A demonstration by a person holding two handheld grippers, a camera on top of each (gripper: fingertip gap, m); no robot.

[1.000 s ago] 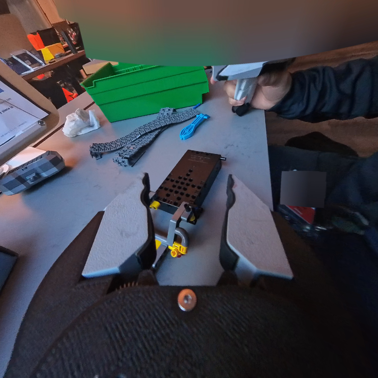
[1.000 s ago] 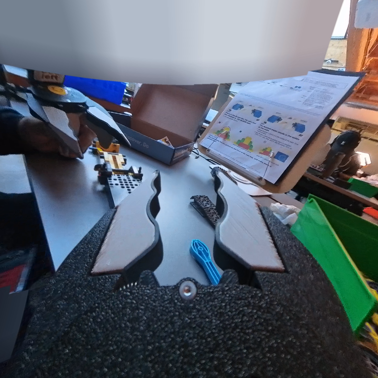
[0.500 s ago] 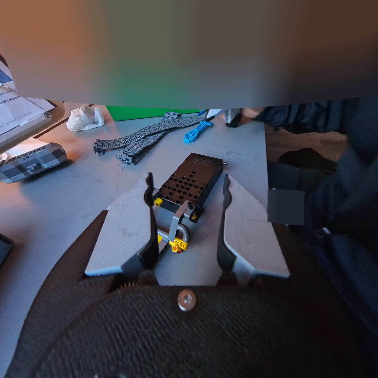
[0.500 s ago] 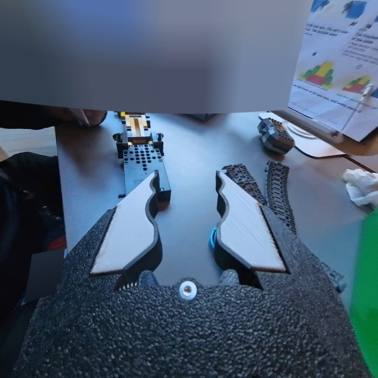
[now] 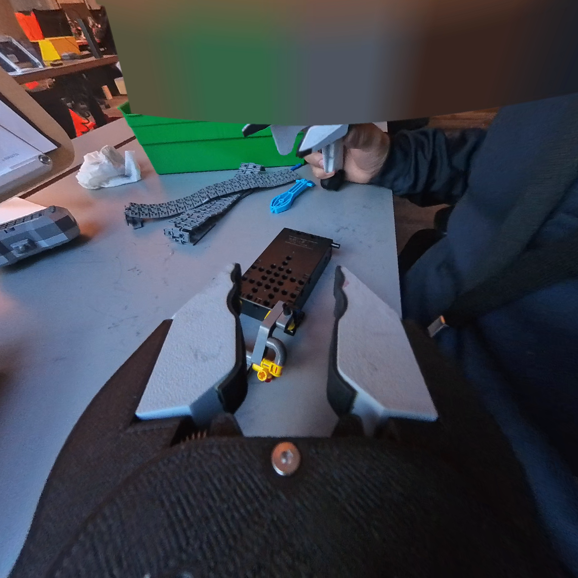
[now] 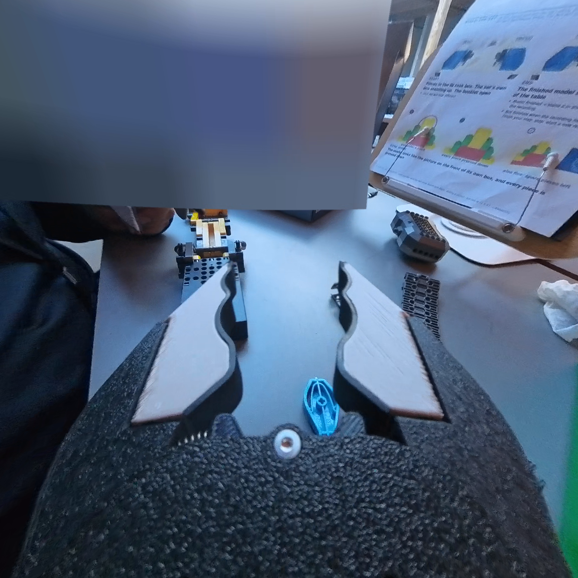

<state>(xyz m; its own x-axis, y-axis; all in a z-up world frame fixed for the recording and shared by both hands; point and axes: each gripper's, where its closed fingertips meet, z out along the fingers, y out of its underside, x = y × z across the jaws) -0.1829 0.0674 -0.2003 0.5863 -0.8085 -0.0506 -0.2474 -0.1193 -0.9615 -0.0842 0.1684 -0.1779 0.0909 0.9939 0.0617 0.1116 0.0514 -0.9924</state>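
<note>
My left gripper (image 5: 286,272) is open and empty, its fingers on either side of a black perforated brick block (image 5: 286,270) with a grey bent arm and yellow pins (image 5: 268,344) at its near end. The same block (image 6: 212,275) shows in the right wrist view, partly behind my left finger. My right gripper (image 6: 285,267) is open and empty above the dark table (image 6: 291,291). A blue brick-separator tool (image 6: 320,406) lies between its fingers near the base. In the left wrist view the tool (image 5: 289,196) lies by the right gripper (image 5: 297,137), held in a hand.
Two grey track strips (image 5: 206,200) lie left of the tool; one strip end (image 6: 420,297) shows right of my right finger. A grey brick module (image 5: 34,231), crumpled tissue (image 5: 106,167), green bin (image 5: 200,147) and a stand with a printed sheet (image 6: 488,125) surround them. The table edge (image 5: 395,250) runs on the right. Tip to tip, the grippers are about 15 cm apart.
My right gripper has pulled back slightly, so more of the blue tool shows between its fingers. The left wrist view has tilted up, showing the green bin and the right gripper again.
</note>
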